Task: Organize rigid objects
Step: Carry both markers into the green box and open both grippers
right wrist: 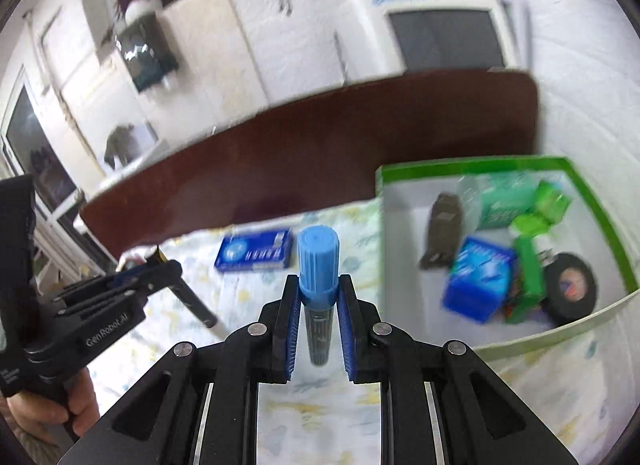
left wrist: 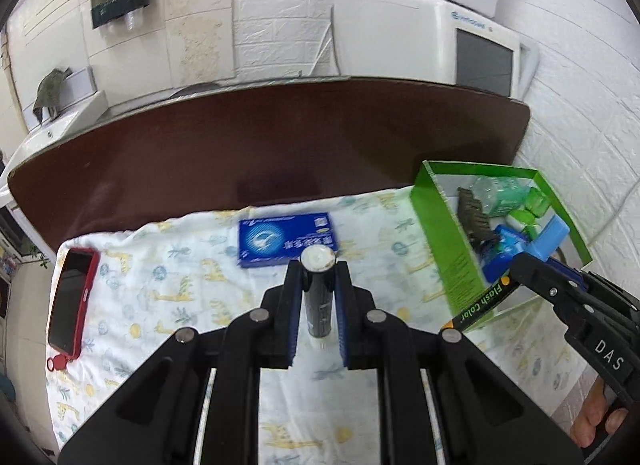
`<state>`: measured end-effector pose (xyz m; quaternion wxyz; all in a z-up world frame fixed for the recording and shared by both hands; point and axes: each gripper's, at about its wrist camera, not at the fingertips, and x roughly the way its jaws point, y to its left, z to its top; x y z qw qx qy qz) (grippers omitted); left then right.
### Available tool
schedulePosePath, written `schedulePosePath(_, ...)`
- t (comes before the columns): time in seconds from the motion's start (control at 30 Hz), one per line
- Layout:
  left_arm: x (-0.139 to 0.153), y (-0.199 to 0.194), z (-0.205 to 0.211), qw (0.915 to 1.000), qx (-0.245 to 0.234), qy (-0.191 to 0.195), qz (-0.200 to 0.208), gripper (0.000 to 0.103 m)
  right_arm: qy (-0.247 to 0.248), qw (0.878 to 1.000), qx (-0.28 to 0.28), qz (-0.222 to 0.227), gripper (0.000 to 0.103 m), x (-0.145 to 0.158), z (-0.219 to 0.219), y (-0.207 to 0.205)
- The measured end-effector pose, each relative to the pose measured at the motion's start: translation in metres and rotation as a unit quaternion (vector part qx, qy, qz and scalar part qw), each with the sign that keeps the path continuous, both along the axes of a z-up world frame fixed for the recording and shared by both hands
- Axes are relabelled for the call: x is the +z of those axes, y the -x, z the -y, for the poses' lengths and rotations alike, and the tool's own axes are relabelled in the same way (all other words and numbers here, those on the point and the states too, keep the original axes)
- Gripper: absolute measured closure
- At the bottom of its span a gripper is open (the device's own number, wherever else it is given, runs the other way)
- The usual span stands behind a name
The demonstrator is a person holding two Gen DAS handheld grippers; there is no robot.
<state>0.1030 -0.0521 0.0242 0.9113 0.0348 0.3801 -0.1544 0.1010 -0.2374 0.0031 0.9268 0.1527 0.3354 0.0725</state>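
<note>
At the far left of the patterned cloth (left wrist: 168,277) that covers part of the dark brown desk (left wrist: 260,145) lies a phone in a red case (left wrist: 70,301), flat and screen up. Further right, near the cloth's far edge, a flat blue box (left wrist: 286,239) with white print lies on the cloth. In front of it the left tool (left wrist: 318,271) pinches a dark marker with a white end (left wrist: 318,297) between its blue pads, holding it lengthwise along the fingers, clear of the cloth. In the right wrist view the right tool (right wrist: 319,289) is pressed onto a marker with a blue cap (right wrist: 318,269), gripping it just at the cap's lower rim, the dark barrel hanging back between the fingers. At the right end stands an open green box (right wrist: 592,201) with white inside, resting on the cloth beside the white wall. It holds a blue packet (right wrist: 478,283), green packages (right wrist: 508,203), a dark grey object (right wrist: 444,225) and a roll of black tape (right wrist: 570,287).
</note>
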Motion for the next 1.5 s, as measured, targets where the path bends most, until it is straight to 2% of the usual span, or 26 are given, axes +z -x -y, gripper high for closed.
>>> schedulePosePath(0.2, 0.035, 0.001, 0.080, 0.9974, -0.068, 0.011, 0.023, 0.089, -0.045, 0.996, -0.050, 0.053, 0.084, 0.035, 0.076, 0.018)
schedulePosePath(0.3, 0.043, 0.003, 0.119, 0.9946, -0.098, 0.004, 0.032, 0.088, -0.047, 0.993, -0.081, 0.076, 0.084, 0.045, 0.109, 0.026)
schedulePosePath(0.4, 0.043, 0.007, 0.153, 0.9922, -0.113, -0.023, 0.047, 0.088, -0.028, 0.989, -0.120, 0.080, 0.084, 0.049, 0.137, 0.033)
schedulePosePath(0.5, 0.038, 0.006, 0.174, 0.9900, -0.138, -0.016, 0.025, 0.089, 0.003, 0.985, -0.159, 0.070, 0.084, 0.042, 0.159, 0.033)
schedulePosePath(0.57, 0.034, 0.007, 0.186, 0.9886, -0.146, -0.028, 0.024, 0.089, 0.016, 0.983, -0.175, 0.055, 0.084, 0.034, 0.170, 0.028)
schedulePosePath(0.67, 0.024, 0.006, 0.198, 0.9871, -0.149, -0.053, 0.023, 0.089, 0.006, 0.984, -0.176, 0.027, 0.084, 0.018, 0.184, 0.021)
schedulePosePath(0.8, 0.013, -0.002, 0.199, 0.9880, -0.143, -0.058, -0.003, 0.089, -0.014, 0.987, -0.163, 0.010, 0.084, 0.004, 0.188, 0.015)
schedulePosePath(1.07, 0.003, -0.015, 0.215, 0.9881, -0.132, -0.078, -0.014, 0.087, -0.047, 0.987, -0.151, -0.015, 0.084, -0.010, 0.196, 0.002)
schedulePosePath(1.13, 0.001, -0.018, 0.219, 0.9879, -0.130, -0.083, -0.015, 0.084, -0.058, 0.985, -0.159, -0.021, 0.084, -0.013, 0.202, 0.000)
schedulePosePath(1.17, 0.000, -0.020, 0.221, 0.9880, -0.129, -0.084, -0.014, 0.071, -0.062, 0.984, -0.164, -0.027, 0.083, -0.015, 0.205, -0.002)
schedulePosePath(1.2, 0.000, -0.021, 0.222, 0.9884, -0.126, -0.083, -0.012, 0.051, -0.067, 0.983, -0.169, -0.033, 0.083, -0.016, 0.208, -0.005)
schedulePosePath(1.27, 0.003, -0.020, 0.221, 0.9895, -0.121, -0.079, 0.003, 0.038, -0.071, 0.981, -0.175, -0.042, 0.082, -0.019, 0.212, -0.010)
schedulePosePath(1.3, 0.005, -0.019, 0.220, 0.9895, -0.121, -0.078, 0.011, 0.039, -0.069, 0.980, -0.179, -0.046, 0.079, -0.019, 0.213, -0.012)
schedulePosePath(1.37, 0.007, -0.018, 0.218, 0.9891, -0.121, -0.081, 0.021, 0.039, -0.062, 0.979, -0.187, -0.044, 0.064, -0.018, 0.215, -0.013)
schedulePosePath(1.4, 0.009, -0.018, 0.216, 0.9894, -0.117, -0.083, 0.024, 0.039, -0.060, 0.979, -0.190, -0.040, 0.050, -0.016, 0.215, -0.012)
schedulePosePath(1.43, 0.010, -0.019, 0.214, 0.9897, -0.114, -0.083, 0.026, 0.039, -0.061, 0.979, -0.193, -0.034, 0.040, -0.014, 0.215, -0.012)
schedulePosePath(1.5, 0.012, -0.020, 0.207, 0.9908, -0.107, -0.078, 0.029, 0.039, -0.062, 0.978, -0.197, -0.015, 0.038, -0.006, 0.215, -0.007)
